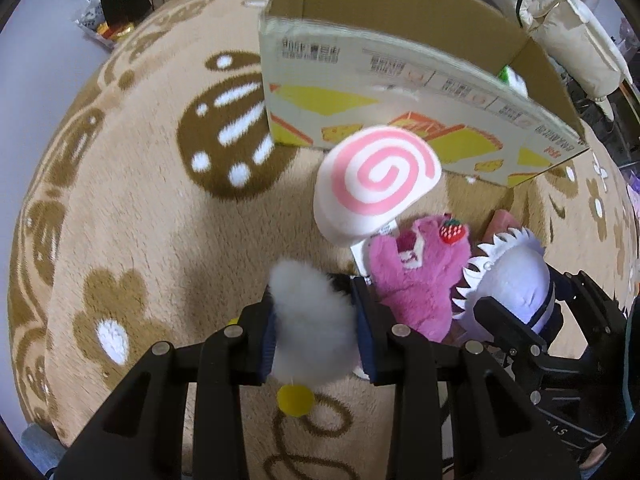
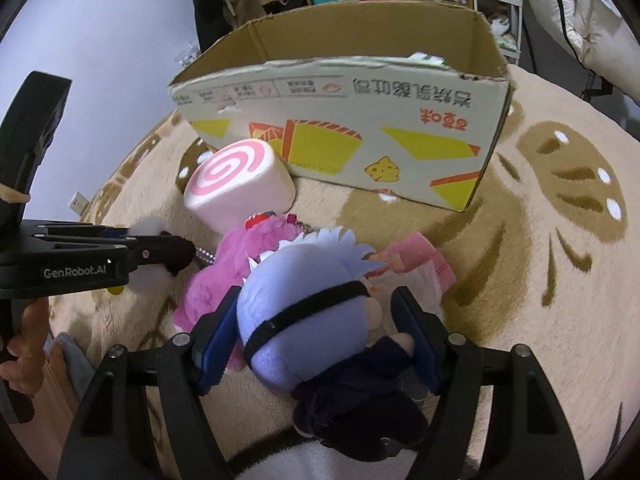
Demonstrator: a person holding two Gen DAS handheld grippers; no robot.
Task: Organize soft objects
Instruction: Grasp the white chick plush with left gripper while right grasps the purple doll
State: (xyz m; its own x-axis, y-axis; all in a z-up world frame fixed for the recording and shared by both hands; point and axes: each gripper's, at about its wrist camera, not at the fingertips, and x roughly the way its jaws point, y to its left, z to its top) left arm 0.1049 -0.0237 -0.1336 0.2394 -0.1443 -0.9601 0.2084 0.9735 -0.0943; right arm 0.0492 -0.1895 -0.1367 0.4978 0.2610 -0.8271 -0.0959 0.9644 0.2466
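My left gripper (image 1: 314,312) is shut on a fluffy white plush (image 1: 312,320) with a yellow foot, just above the rug. My right gripper (image 2: 316,324) is shut on a lavender-haired doll (image 2: 304,312) with a black blindfold and dark clothes; it also shows in the left wrist view (image 1: 516,280). A pink fuzzy bear with a strawberry (image 1: 416,276) lies between them. A pink-swirl white roll cushion (image 1: 372,184) sits in front of an open cardboard box (image 1: 400,92), which also shows in the right wrist view (image 2: 360,120).
A beige rug with brown flower patterns (image 1: 140,200) covers the floor. A pink packet (image 2: 420,256) lies beyond the doll. A snack bag (image 1: 104,24) lies on the grey floor at far left. White padded bedding (image 1: 560,20) and shelves stand behind the box.
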